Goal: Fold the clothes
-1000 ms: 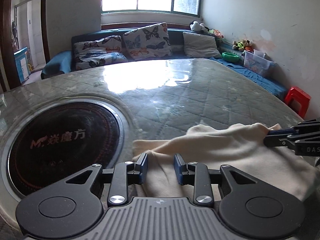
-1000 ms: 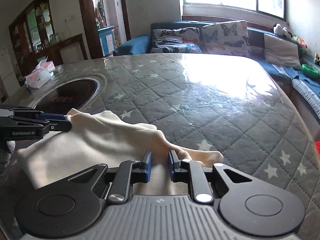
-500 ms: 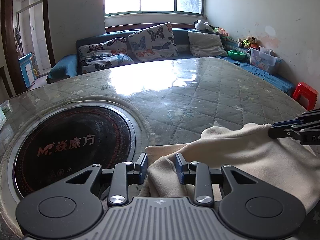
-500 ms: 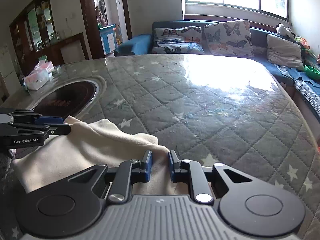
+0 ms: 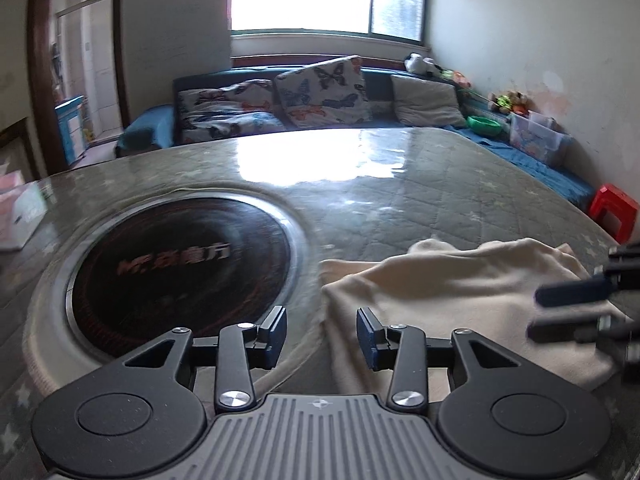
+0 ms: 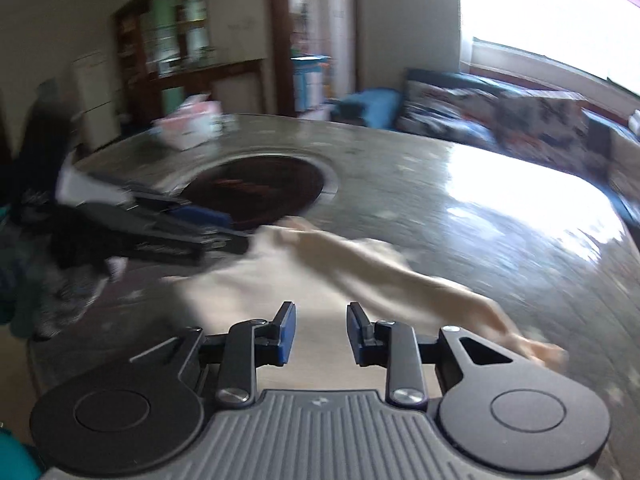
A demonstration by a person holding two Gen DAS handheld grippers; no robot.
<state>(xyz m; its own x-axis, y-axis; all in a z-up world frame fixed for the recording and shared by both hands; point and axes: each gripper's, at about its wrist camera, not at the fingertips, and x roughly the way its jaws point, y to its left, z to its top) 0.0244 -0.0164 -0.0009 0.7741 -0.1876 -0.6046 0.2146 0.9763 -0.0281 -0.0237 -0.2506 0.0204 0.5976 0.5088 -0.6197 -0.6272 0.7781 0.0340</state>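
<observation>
A cream garment (image 5: 460, 288) lies crumpled on the round table (image 5: 400, 200), right of the black hob. My left gripper (image 5: 322, 334) has its jaws opening; the garment's left edge lies under the gap and the pads do not press it. In that view, blurred at the right edge, my right gripper (image 5: 536, 312) hovers over the cloth with its fingers apart. In the right wrist view the garment (image 6: 360, 268) stretches from centre to right, blurred. My right gripper (image 6: 322, 332) has its jaws opening above the cloth, gripping nothing. The left gripper (image 6: 236, 236) points at the cloth's far left corner.
A round black hob (image 5: 180, 264) is sunk into the table on the left. A tissue box (image 6: 188, 124) stands near the far table edge. Dark clothing (image 6: 24, 280) is heaped at the left. A sofa with butterfly cushions (image 5: 320, 92) and a red stool (image 5: 612, 208) stand beyond the table.
Both grippers' jaws have parted and let go of the garment, which has dropped onto the table. The right wrist view has swung left and rolled, now blurred. The left gripper shifted left.
</observation>
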